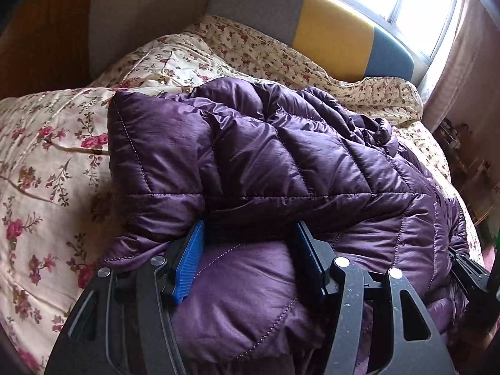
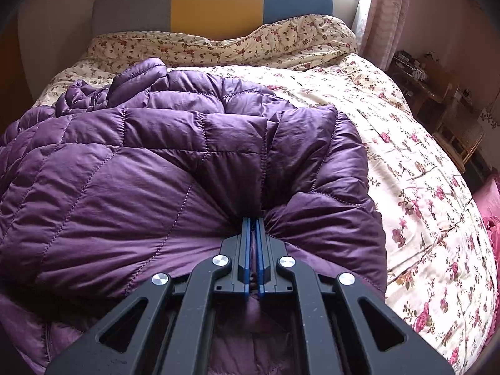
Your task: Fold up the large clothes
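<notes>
A purple quilted down jacket (image 1: pixel 256 162) is spread in a bulky heap on a bed covered by a cream floral duvet (image 1: pixel 47 168), and it is seen from both wrist views. In the left wrist view, the left gripper (image 1: pixel 248 234) is held with its jaws spread wide apart, the blue-padded fingers (image 1: pixel 189 259) being pressed into the puffy fabric on either side of a fold, with nothing pinched between them. In the right wrist view, the right gripper (image 2: pixel 253 231) is clamped tightly on a gathered edge of the jacket (image 2: pixel 175 162), and a thin strip of purple cloth is seen squeezed between the two blue pads, with creases radiating from the pinch. The upper part of the jacket is folded over the lower part, so that a rounded doubled edge is presented toward the headboard. A rumpled floral quilt (image 2: pixel 218 47) is bunched at the far end of the bed against a padded headboard (image 2: pixel 215 3) in grey, yellow and blue panels. A bright window (image 1: pixel 403 3) with a pink curtain (image 2: pixel 384 15) is seen to the right of the bed, and a wooden table (image 2: pixel 434 84) is placed near it.
</notes>
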{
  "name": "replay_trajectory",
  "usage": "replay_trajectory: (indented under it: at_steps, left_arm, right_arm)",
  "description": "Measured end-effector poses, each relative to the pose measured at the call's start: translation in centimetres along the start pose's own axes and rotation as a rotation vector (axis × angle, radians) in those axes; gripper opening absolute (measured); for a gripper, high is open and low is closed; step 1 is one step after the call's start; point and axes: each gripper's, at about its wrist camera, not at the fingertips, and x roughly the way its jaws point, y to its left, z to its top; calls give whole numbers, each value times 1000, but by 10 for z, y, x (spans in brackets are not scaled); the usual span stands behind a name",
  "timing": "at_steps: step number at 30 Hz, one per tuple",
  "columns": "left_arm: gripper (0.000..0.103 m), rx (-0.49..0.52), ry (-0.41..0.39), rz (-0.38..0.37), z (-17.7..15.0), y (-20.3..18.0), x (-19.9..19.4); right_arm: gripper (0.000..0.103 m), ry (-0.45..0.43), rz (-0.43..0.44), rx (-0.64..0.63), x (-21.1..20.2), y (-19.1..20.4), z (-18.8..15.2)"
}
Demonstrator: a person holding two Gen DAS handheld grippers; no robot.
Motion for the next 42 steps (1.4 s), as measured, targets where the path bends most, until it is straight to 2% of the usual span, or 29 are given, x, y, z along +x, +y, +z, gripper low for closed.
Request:
replay_trajectory:
  at_steps: [3,5,6,7,9,12,18,25,32,42]
  left_arm:
    - [61,18,10,24,4,-6,-3]
    - [73,24,13,25,6,-9,-11]
    - [77,27,3,31,7,-11,-17]
    - [77,36,-13,43,8,-13,-23]
    - [77,49,-45,41,10,-15,-33]
    - [77,57,-81,39,16,-18,-42]
    - [77,94,-111,18,29,-32,-41]
    - [77,136,-60,43,26,-33,-7]
    - [80,111,-32,40,15,-23,15]
    - [81,132,-26,79,16,-30,17]
  right_arm:
    - [6,4,-16,-24,-5,3,5]
    - [28,-13,-15,-28,-12,2,11]
    - [50,-39,-21,-29,-19,1,14]
    - [53,-62,-22,-34,-25,1,18]
    - [52,-92,-5,-41,-35,4,24]
    - [52,-129,72,-46,-48,18,34]
    - [65,-150,205,-87,-43,67,51]
    - [68,-101,226,-105,-5,92,48]
    - [70,-77,243,-111,26,95,34]
    - [70,-79,259,-97,30,90,35]
